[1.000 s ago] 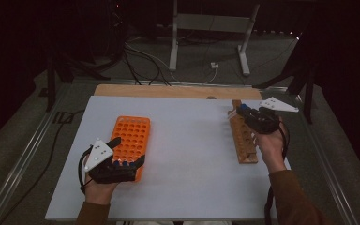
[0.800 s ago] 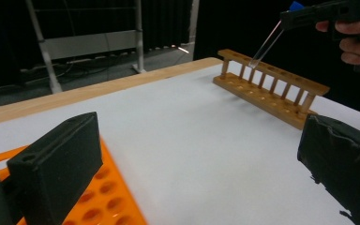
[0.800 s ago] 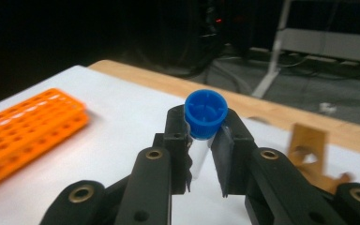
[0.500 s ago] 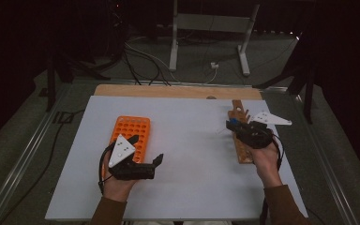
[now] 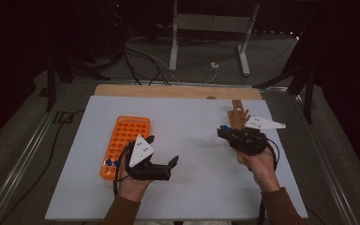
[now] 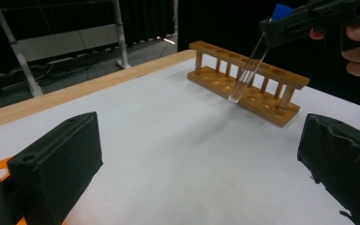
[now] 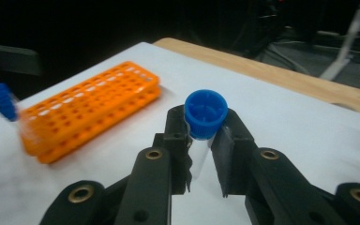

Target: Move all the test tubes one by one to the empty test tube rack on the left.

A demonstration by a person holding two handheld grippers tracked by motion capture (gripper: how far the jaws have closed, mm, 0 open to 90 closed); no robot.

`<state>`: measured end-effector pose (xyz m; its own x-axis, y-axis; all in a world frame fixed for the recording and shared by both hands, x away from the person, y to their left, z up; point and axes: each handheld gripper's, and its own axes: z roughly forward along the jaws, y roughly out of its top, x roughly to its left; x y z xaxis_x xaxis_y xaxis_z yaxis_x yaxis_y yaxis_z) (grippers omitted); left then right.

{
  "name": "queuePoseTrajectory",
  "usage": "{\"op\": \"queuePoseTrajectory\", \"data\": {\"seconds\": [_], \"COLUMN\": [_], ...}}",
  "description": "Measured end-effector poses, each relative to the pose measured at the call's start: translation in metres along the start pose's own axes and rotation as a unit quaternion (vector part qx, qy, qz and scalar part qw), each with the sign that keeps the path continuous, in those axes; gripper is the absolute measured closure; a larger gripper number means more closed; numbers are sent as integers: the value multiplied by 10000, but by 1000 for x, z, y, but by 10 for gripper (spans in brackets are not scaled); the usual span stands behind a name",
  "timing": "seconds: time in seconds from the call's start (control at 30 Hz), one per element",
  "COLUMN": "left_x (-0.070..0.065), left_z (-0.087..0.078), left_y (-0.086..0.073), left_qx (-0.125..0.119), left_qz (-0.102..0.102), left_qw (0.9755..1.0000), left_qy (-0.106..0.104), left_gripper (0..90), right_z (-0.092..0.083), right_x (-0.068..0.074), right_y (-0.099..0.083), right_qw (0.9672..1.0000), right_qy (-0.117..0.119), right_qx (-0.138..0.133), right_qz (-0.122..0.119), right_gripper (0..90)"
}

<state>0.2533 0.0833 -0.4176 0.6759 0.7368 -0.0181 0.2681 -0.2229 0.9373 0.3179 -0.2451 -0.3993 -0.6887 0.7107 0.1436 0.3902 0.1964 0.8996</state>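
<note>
Orange rack (image 5: 124, 142) holds blue-capped tubes at its near end. Left tool (image 5: 161, 161), jaws wide and empty, lies just right of it; right tool (image 7: 200, 140) clamps a blue-capped tube (image 7: 205, 115) farther right.

With the orange rack (image 5: 124, 143) as landmark on the white table (image 5: 187, 117), the left gripper (image 5: 163, 161) sits just off its near right corner, jaws apart, while the right gripper (image 5: 222, 133) (clamping a blue-capped tube (image 5: 218, 133)) hovers well to its right, beside the wooden rack (image 5: 238, 117).
</note>
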Motion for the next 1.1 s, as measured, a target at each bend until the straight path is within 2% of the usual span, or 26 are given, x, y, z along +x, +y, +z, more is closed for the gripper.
{"op": "queuePoseTrajectory", "data": {"seconds": [0.27,0.5,0.63,0.73,0.83,0.9,1.1], "left_x": [-18,-33,-40,-45,-48,-49,-51], "left_z": [17,34,44,51,55,57,57], "left_y": [2,5,6,5,4,4,4], "left_qx": [112,186,183,192,214,178,123], "left_qz": [175,367,464,574,656,639,711], "left_qw": [9997,9991,9987,9981,9975,9976,9967], "left_qy": [-90,-106,-97,-70,-146,-213,-378], "left_gripper": [24,98,211,357,464,520,681], "right_z": [2,3,7,10,12,12,13], "right_x": [16,35,43,46,46,45,46], "right_y": [-1,3,3,2,1,1,1], "right_qw": [9989,9971,9955,9944,9930,9920,9913], "right_qy": [439,731,907,1011,1146,1227,1270], "right_qx": [162,203,240,281,297,298,337], "right_qz": [36,-113,-135,-102,-24,54,60], "right_gripper": [767,766,766,765,765,765,765]}}
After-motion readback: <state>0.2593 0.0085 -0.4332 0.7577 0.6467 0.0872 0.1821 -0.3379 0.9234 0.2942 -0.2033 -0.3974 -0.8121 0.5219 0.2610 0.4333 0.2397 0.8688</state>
